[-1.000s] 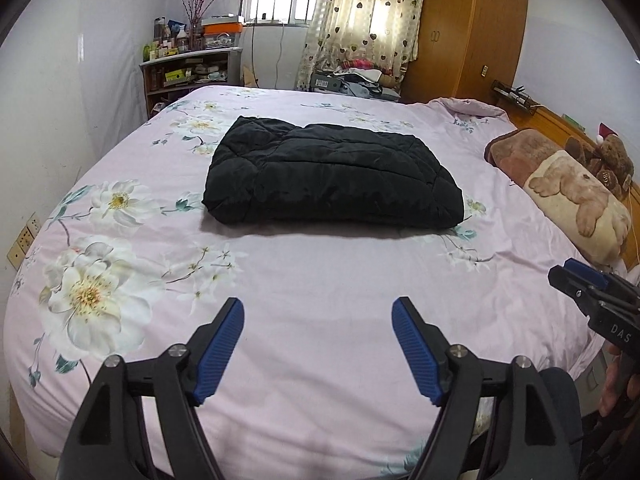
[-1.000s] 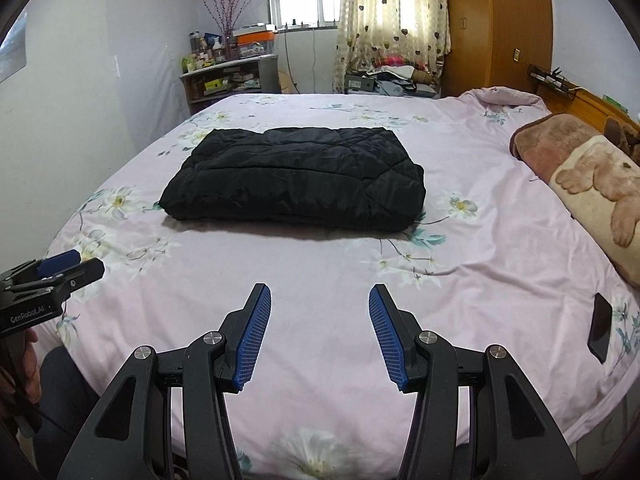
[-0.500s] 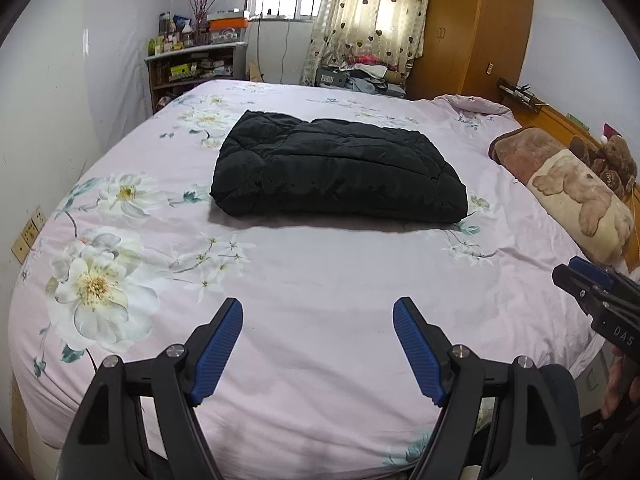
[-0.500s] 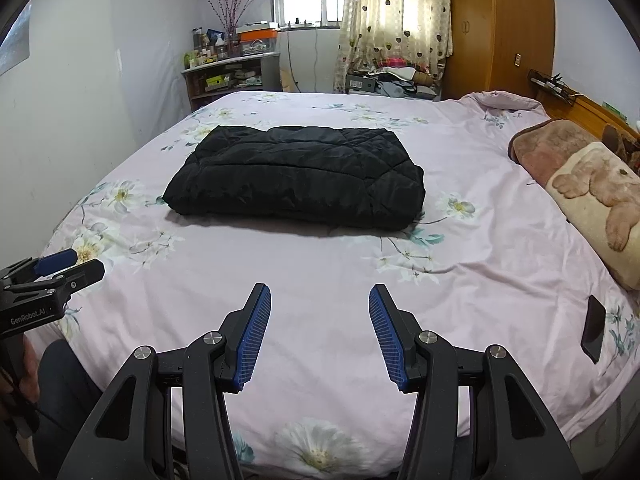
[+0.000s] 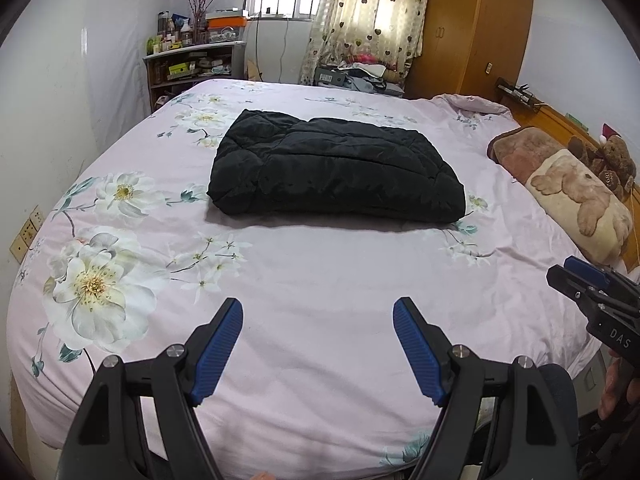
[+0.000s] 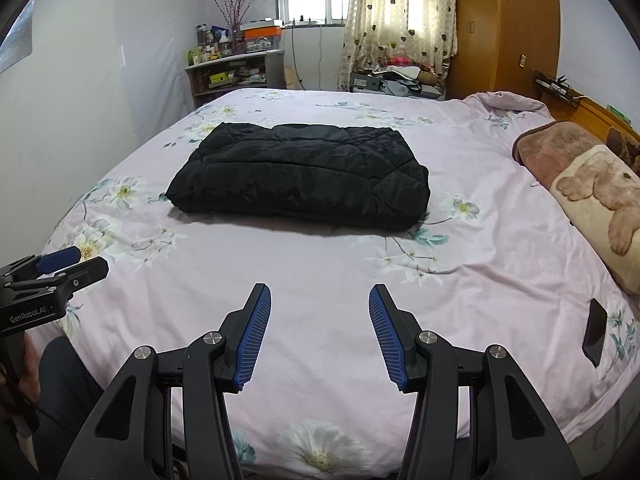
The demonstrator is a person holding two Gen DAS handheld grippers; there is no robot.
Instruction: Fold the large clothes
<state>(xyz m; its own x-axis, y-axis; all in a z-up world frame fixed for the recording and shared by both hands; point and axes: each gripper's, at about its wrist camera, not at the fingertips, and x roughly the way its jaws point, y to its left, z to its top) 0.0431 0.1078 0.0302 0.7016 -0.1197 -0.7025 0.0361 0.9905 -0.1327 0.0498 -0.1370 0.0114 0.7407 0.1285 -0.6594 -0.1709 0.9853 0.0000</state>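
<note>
Bedding runs wide and bare ahead of both grippers: the pink flowered sheet (image 5: 328, 280) lies flat between the fingertips and the jacket (image 5: 336, 172), with nothing on it in that stretch. The left gripper (image 5: 318, 344) hangs over the near edge of the bed with its jaws spread wide and nothing between the blue pads (image 5: 218, 348). The right gripper (image 6: 320, 332) hangs beside it, jaws apart but somewhat narrower, also holding nothing. The jacket, black and quilted, lies folded into a thick rectangle well ahead of both, near the middle of the bed, slightly right of the left gripper's line and slightly left of the right one's. Free sheet surrounds it on every side. Right of the right gripper a small dark flat object (image 6: 594, 332) rests near the bed's edge; what it is cannot be told. Farther right and ahead, a pillow (image 6: 600, 200) with a bear print lies along the headboard, and a brown teddy bear (image 5: 614, 160) sits behind it in the left view. Beyond the far edge stand a cluttered shelf (image 6: 232, 72), a curtain (image 6: 400, 20) with a heap of clothes at its foot, and a wardrobe (image 6: 508, 28). A white wall closes the left side close to the bed. Each gripper shows at the other's frame edge, cut off, with part of a hand (image 5: 618, 388) behind it.
</note>
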